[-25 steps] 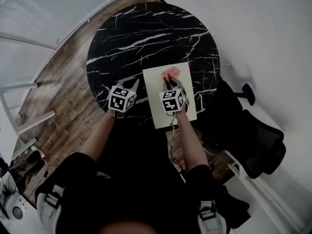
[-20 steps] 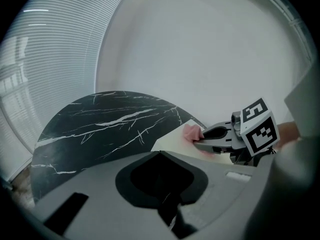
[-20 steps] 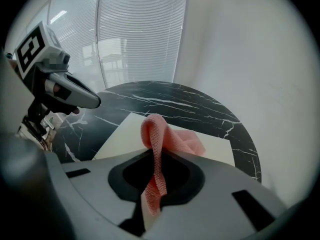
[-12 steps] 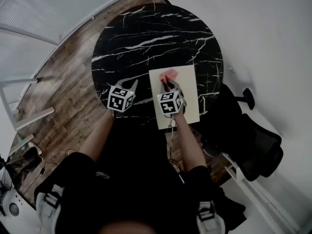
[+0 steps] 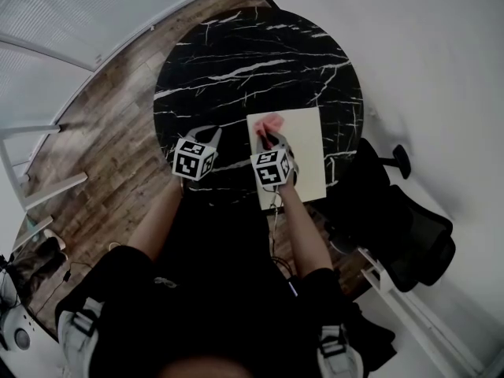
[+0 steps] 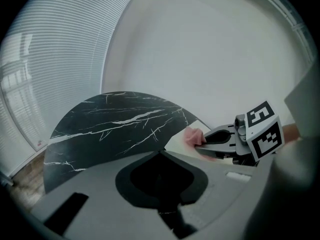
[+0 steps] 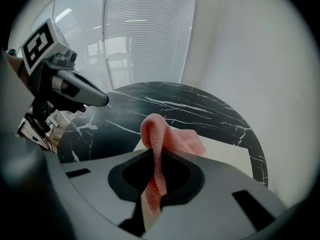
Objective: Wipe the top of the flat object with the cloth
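Two grippers, only one loaded: right gripper (image 5: 268, 138) is clamped tight on the pink cloth (image 7: 160, 139), a strip of it pinched between the jaws w/ the rest flopping fwd. The loose bunch rests on the cream flat board (image 5: 303, 144), at the board's far-left corner, right at the jaw tips. Left gripper (image 5: 209, 132) sits off the board to its left, near but not touching, tips low over bare marble, jaws together w/ nothing in them. Both forearms reach fwd from the person's dark-clad body, roughly parallel; right hand is over the board's left edge. Board lies on a round black marble table (image 5: 236, 61) w/ white veins, toward the table's right side. Beyond the board's left: wood floor (image 5: 102, 148) & white blinds (image 5: 71, 6). To the board's right: black office chair (image 5: 409, 235) & pale wall
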